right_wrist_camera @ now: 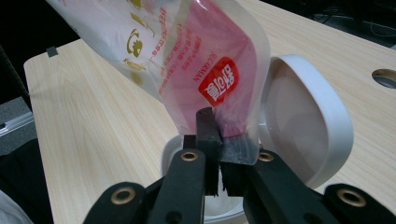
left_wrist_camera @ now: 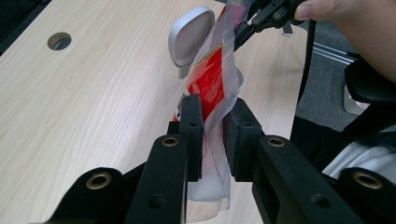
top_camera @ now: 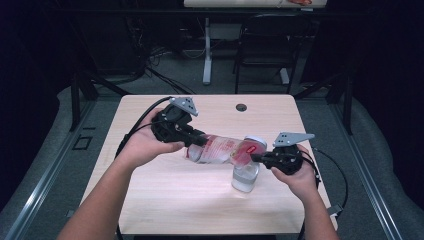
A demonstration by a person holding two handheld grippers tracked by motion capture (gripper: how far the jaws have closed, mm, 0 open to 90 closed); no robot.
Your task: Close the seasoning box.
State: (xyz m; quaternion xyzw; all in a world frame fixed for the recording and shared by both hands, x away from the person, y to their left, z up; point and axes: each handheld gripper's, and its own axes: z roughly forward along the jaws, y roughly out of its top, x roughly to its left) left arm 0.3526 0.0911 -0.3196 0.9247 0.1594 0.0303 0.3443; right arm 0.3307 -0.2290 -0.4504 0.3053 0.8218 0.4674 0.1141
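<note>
High view: a clear printed pouch (top_camera: 220, 148) is held off the worktop (top_camera: 165, 200) between the two tools, lying nearly level, its right end over a clear jar (top_camera: 245, 176) with a hinged white lid (top_camera: 255, 142) standing open. The left tool (top_camera: 192, 140) is clamped on the pouch's left end; in the left gripper view the film is pinched between its pads (left_wrist_camera: 192, 133). The right tool (top_camera: 256, 158) is clamped on a corner of the pouch beside the red label (right_wrist_camera: 218, 83), directly above the jar mouth (right_wrist_camera: 173, 148), as the right gripper view shows.

Assessment: the step in hand appears to be emptying the pouch into the jar. Whether the pouch is open at that end cannot be told. To do it well, the left end should rise gradually while the right tool keeps the low corner centred over the mouth and clear of the lid. The jar is unsupported; dragging film across its rim could tip it. Keep both grips firm, as the film looks slippery.
</note>
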